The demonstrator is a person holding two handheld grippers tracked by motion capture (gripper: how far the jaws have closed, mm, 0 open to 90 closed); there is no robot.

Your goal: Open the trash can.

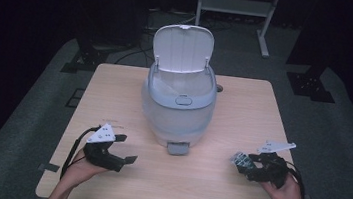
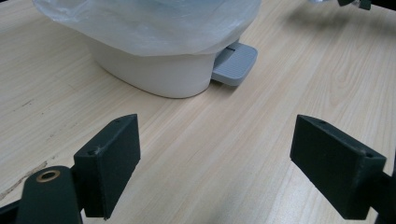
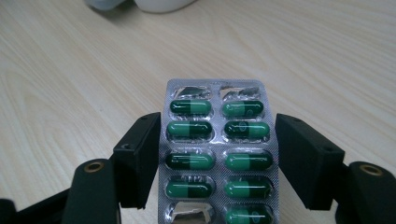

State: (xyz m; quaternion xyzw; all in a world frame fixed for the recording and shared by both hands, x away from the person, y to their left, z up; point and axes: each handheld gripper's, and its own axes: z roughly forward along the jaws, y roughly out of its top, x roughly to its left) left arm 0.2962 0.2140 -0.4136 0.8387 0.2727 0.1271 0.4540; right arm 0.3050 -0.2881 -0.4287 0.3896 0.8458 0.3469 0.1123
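A white pedal bin (image 1: 177,109) stands mid-table with its lid (image 1: 183,47) raised and a clear bag lining it. Its grey pedal (image 1: 177,148) faces me; the left gripper view shows the bin (image 2: 154,70) and pedal (image 2: 235,63) close ahead. My left gripper (image 1: 126,149) hovers at the front left, open, with bare wood between its jaws (image 2: 217,140). At the front right, my right gripper (image 1: 250,164) is shut on a silver blister pack (image 1: 241,160) of green capsules. The pack (image 3: 215,93) sits lengthwise between both jaws of that gripper (image 3: 217,135), held by its long edges above the table.
The light wooden table (image 1: 116,82) has bare surface on both sides of the bin and along the front. Dark floor, cables and a metal frame (image 1: 235,8) lie beyond the far edge.
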